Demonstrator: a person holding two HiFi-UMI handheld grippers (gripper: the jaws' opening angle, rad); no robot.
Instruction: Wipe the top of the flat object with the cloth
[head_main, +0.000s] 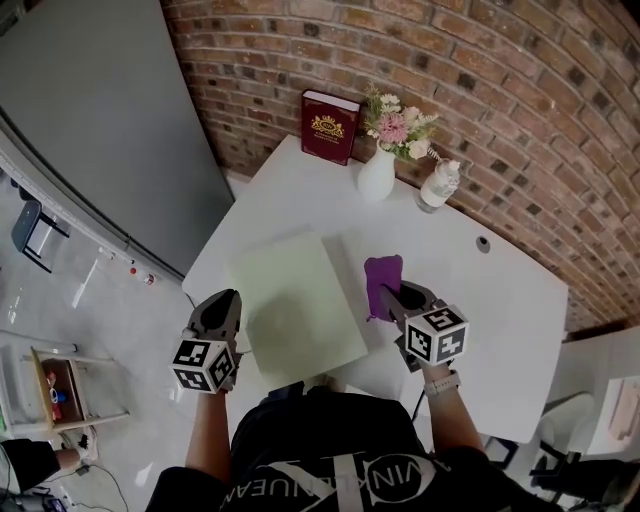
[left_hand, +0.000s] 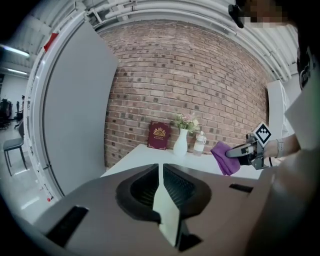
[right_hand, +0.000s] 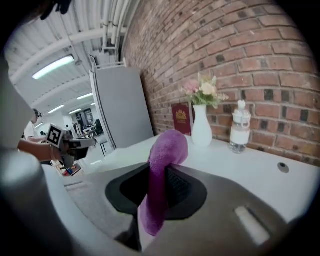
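**Cloth** (head_main: 383, 275): purple, soft, bunched. It is pinched in the right tongs (head_main: 392, 296) and droops from them just beside the right edge of the flat board. From the left gripper view it appears to hang clear of the counter.

**Flat board** (head_main: 300, 300): pale green and thin. It lies flat mid-counter with its top bare, reaching close to the near edge of the white counter (head_main: 500, 300).

**Left tongs** (head_main: 224, 302): closed together, with nothing made out in them. They sit just off the board's left edge.

**Step in hand (judged):** carrying the cloth over the board to start wiping, which has not yet begun.

**Handling notes:**
- Lower the tongs until the loose fold lies on the top, so fabric rather than tong tips meets the surface.
- Sweep in overlapping passes from one edge to the other.
- Keep the pressure light, since so thin a board may slide.
- The left tongs are well placed to pin the left margin.

**Clearances:**
- **Far side:** the red book (head_main: 329, 126), the vase of flowers (head_main: 377, 175) and the bottle (head_main: 438, 186) stand well apart from the board, so there is room for outward strokes.
- **Right:** open counter, apart from a small round hole (head_main: 483, 243).
- **Left and near sides:** the counter edge runs near the board, so there is little margin and strokes should end on the board.
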